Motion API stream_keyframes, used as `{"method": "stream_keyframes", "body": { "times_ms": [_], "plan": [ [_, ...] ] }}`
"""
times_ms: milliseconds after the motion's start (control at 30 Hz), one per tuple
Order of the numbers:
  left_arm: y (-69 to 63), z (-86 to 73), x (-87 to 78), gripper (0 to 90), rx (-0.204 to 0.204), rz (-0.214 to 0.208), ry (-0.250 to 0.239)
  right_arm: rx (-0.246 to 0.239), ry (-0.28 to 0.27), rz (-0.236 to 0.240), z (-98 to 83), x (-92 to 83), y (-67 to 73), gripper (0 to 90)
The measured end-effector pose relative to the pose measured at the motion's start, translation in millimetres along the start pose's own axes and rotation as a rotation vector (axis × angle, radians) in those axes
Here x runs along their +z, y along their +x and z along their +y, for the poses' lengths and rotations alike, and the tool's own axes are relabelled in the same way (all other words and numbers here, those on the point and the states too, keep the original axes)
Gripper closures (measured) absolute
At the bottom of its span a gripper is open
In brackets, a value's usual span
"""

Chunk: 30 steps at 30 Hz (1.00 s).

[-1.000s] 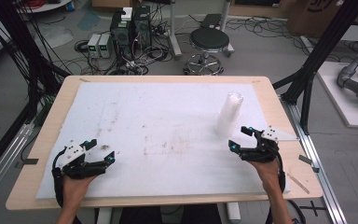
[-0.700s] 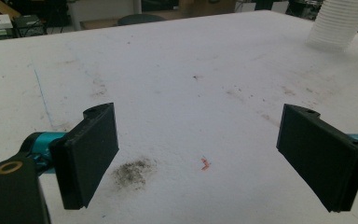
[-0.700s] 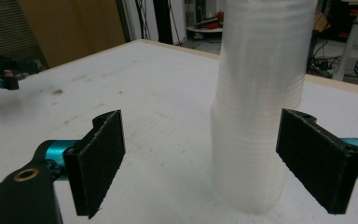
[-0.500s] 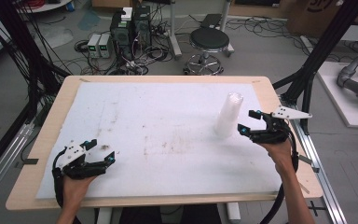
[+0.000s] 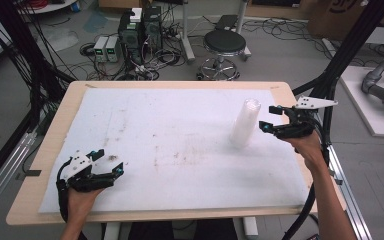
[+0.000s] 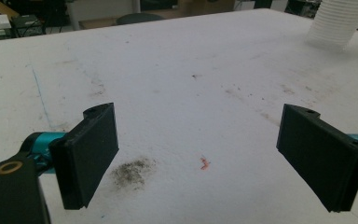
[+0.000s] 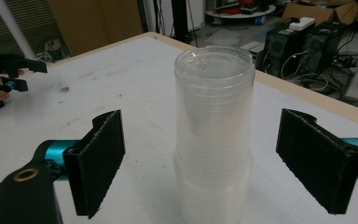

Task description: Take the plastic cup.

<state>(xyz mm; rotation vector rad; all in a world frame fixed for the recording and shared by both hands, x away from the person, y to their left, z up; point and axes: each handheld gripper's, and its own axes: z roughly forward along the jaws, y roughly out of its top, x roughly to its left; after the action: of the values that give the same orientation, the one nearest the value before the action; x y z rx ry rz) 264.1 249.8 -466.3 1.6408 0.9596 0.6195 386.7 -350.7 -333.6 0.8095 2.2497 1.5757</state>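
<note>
Toward the counter's (image 5: 65,120) far right, the cup stack (image 5: 245,122) stands upright so my right gripper (image 5: 272,119) can take it side-on; fingers (image 7: 98,161) wide open, flanking it, holding nothing. Left gripper (image 5: 107,162) rests near-left, open, empty, out of the way.

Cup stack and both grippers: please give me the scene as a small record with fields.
work surface: white mat on a wooden table
cup stack: clear plastic cups, upright, toward the mat's right side
right gripper: open, raised beside the stack, jaws either side of it in the right gripper view, not touching
left gripper: open, nothing between the jaws, low near the mat's front left corner
marks: dark smudge, small red mark
</note>
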Motion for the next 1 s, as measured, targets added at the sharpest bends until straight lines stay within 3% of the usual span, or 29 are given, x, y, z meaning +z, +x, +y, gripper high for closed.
{"method": "stream_keyframes", "body": {
  "times_ms": [367, 533, 567, 1000],
  "plan": [
    [0.6, 0.1, 0.8, 12.5, -0.009, 0.002, 0.006, -0.014, -0.042, 0.055, 3.9, 20.3, -20.8, 15.0],
    [0.9, 0.4, 1.5, 12.5, -0.009, 0.007, 0.013, -0.005, -0.046, 0.132, 4.8, 26.2, -30.4, 14.9],
    [0.7, 0.5, 1.4, 12.5, -0.01, 0.01, 0.013, -0.002, -0.018, 0.159, 8.0, 29.5, -32.5, 14.9],
    [0.0, 0.4, 1.2, 12.5, -0.005, 0.008, 0.014, -0.021, 0.042, 0.171, 8.4, 47.9, -34.2, 15.0]
  ]
}}
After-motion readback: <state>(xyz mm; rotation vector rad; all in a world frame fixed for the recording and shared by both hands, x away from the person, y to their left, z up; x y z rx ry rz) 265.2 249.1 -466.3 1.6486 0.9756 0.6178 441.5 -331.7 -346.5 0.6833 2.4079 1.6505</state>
